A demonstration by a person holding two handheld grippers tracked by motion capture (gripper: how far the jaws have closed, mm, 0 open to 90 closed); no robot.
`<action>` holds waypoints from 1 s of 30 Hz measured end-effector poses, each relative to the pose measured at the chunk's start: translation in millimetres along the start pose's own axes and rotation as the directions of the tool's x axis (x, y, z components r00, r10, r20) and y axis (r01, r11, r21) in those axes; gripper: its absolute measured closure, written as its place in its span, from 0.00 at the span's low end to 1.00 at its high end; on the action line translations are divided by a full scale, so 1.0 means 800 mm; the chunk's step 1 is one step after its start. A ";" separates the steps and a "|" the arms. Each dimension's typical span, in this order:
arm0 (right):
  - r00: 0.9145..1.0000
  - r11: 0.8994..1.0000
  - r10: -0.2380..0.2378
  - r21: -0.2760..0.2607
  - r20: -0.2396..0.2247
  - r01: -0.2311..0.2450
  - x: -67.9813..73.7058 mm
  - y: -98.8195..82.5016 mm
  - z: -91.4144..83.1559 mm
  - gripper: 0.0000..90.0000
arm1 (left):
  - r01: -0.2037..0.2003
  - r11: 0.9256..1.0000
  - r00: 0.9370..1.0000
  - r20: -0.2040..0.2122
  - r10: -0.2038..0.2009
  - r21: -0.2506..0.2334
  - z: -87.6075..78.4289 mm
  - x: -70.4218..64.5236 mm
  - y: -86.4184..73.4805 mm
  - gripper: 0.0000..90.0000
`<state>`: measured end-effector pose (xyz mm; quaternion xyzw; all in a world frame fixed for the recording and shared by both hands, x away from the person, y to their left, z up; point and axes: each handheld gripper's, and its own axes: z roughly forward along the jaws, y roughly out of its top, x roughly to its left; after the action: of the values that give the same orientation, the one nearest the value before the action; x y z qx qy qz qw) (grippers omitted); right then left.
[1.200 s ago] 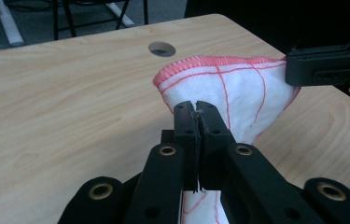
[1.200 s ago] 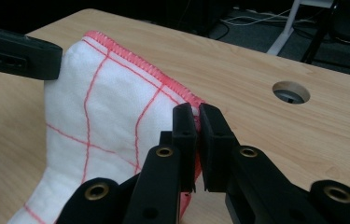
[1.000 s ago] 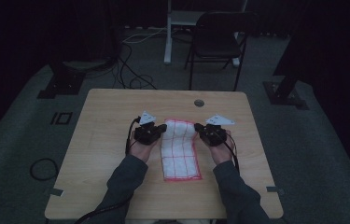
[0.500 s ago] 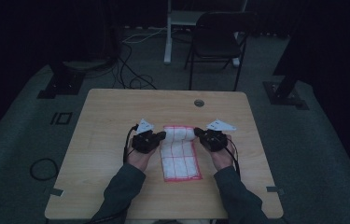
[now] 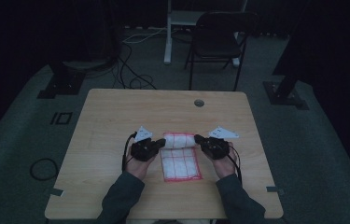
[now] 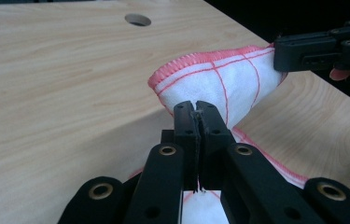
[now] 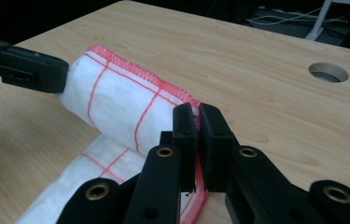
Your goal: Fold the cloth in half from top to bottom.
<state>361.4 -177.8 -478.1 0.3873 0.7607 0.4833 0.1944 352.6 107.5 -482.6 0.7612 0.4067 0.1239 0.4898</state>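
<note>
A white cloth with red grid lines and a red hem (image 5: 180, 161) lies at the middle of the wooden table (image 5: 116, 112). Its far edge is lifted and curled back over the rest. My left gripper (image 5: 162, 143) is shut on the cloth's left far corner, with fabric (image 6: 219, 84) pinched between its jaws. My right gripper (image 5: 197, 138) is shut on the right far corner, the hem (image 7: 140, 70) running from its jaws. Each gripper view shows the other gripper (image 6: 312, 49) (image 7: 28, 70) holding the opposite end of the fold.
A round cable hole (image 5: 199, 102) sits in the table near its far edge. A folding chair (image 5: 217, 37) and a white stand (image 5: 175, 21) are on the floor beyond the table. Cables (image 5: 130, 70) trail on the floor at the back left.
Both grippers have moved toward the person with the cloth's far edge, folding it back over the near part. The flat cloth now looks shorter.
</note>
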 end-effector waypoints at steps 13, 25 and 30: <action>1.000 0.999 0.006 0.054 -0.030 -0.004 0.009 -0.032 -0.001 0.96 | 0.012 0.999 1.000 0.012 -0.012 0.052 0.000 -0.011 -0.042 0.99; 0.998 0.994 0.013 0.113 -0.054 -0.007 0.017 -0.060 0.003 0.96 | 0.003 0.994 1.000 0.011 -0.004 0.113 0.005 -0.019 -0.073 0.98; 0.998 0.992 0.018 0.128 -0.061 -0.010 0.020 -0.071 0.002 0.96 | -0.010 0.991 1.000 0.010 0.009 0.131 0.006 -0.021 -0.083 0.98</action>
<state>329.7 -177.8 -528.2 0.3889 0.7931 0.4468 0.1420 311.8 104.1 -537.5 0.7943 0.4079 0.0956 0.4400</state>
